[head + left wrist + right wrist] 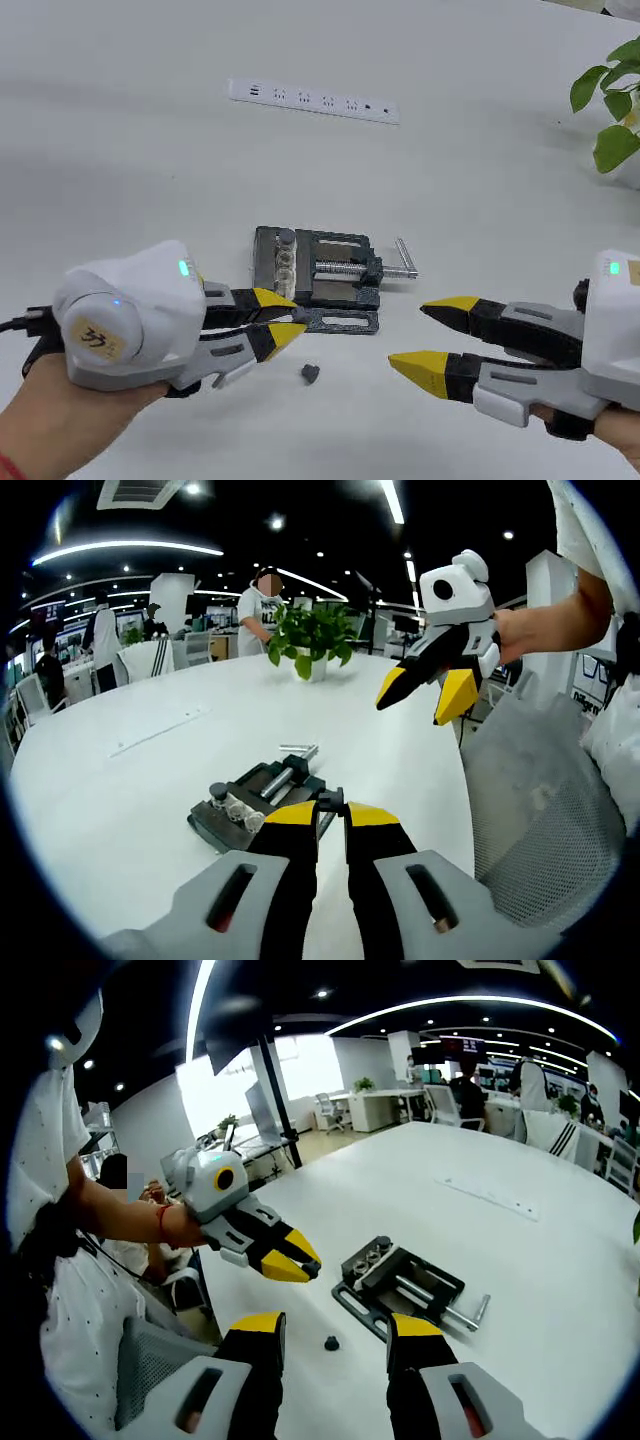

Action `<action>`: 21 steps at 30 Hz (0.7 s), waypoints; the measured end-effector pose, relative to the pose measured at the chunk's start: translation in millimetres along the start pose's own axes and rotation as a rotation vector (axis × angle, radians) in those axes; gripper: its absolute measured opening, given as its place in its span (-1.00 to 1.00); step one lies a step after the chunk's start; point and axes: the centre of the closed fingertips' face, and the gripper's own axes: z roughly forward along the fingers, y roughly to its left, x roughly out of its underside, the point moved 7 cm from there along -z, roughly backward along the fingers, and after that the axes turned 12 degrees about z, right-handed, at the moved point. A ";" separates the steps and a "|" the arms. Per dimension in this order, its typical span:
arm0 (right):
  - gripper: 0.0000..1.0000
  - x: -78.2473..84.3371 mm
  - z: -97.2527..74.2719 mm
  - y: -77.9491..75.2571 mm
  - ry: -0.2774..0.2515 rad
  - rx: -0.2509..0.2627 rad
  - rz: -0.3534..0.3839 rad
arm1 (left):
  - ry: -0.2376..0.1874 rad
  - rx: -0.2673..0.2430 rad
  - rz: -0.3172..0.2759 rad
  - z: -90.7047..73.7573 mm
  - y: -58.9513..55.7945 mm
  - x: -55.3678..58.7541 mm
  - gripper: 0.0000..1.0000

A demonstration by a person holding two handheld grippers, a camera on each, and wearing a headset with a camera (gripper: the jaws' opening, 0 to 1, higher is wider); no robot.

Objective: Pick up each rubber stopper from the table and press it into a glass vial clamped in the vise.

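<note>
left hand-held gripper [300, 314] almost pressed together, empty; right hand-held gripper [405, 333] spread wide, empty. rubber stopper [310, 373] lies on the bench [150, 150] between them, near the vise [330, 270]; i barely discern its vials [286, 255].

A round tan sticker [97, 340] on the white body of the left tongs [298, 314] carries handwritten digits, seemingly 33.

Broad white table [130, 150]. Near the middle, a dark vise [340, 300] standing flat, handle to the right in the head view. Just in front of it, not touching, one small dark stopper [310, 374]. Farther back, a white power strip [312, 101]. At the right edge, a leafy plant [612, 110].
</note>
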 end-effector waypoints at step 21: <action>-0.49 -38.1 21.8 46.1 -0.223 -0.124 0.359 | -0.117 -0.085 0.126 -21.6 -5.4 -61.3 -0.88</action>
